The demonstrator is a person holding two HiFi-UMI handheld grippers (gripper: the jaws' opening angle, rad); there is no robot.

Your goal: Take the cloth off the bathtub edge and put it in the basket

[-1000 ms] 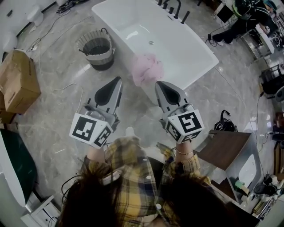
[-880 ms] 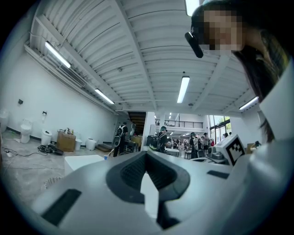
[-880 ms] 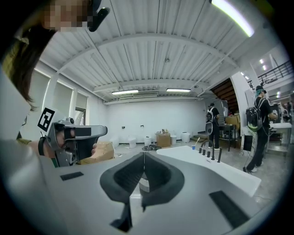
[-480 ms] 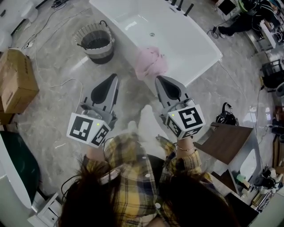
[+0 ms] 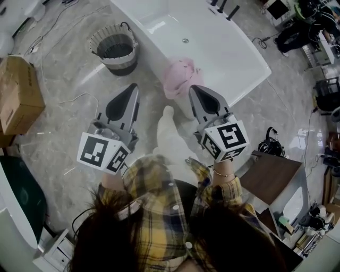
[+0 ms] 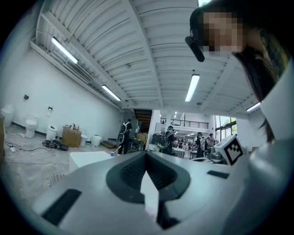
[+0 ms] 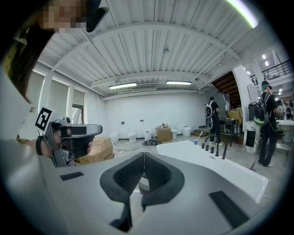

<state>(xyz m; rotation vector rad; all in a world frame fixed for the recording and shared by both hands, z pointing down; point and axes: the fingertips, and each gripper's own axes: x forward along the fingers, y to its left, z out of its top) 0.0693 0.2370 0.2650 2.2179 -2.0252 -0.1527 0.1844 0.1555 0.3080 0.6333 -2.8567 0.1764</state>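
A pink cloth [image 5: 180,77] hangs over the near edge of the white bathtub [image 5: 234,87] in the head view. A grey woven basket [image 5: 114,50] stands on the floor left of the tub. My left gripper [image 5: 134,86] is shut and empty, level with the cloth and to its left. The right gripper [image 5: 194,87] is shut too, its tip just below the cloth's right side, not touching it. In the left gripper view the jaws [image 6: 147,153] meet with nothing between them. In the right gripper view the shut jaws [image 7: 143,156] point past the basket [image 7: 143,186] and the tub [image 7: 202,156].
A cardboard box [image 5: 18,95] sits on the marble floor at the left, and cables trail near it. A dark brown table [image 5: 271,178] stands at the right. Black taps [image 5: 228,10] rise at the tub's far end. My white trouser leg [image 5: 170,133] is between the grippers.
Both grippers have moved forward toward the tub, so the cloth now lies close to the right gripper's tip. My leg has stepped forward between them. Both stayed shut.
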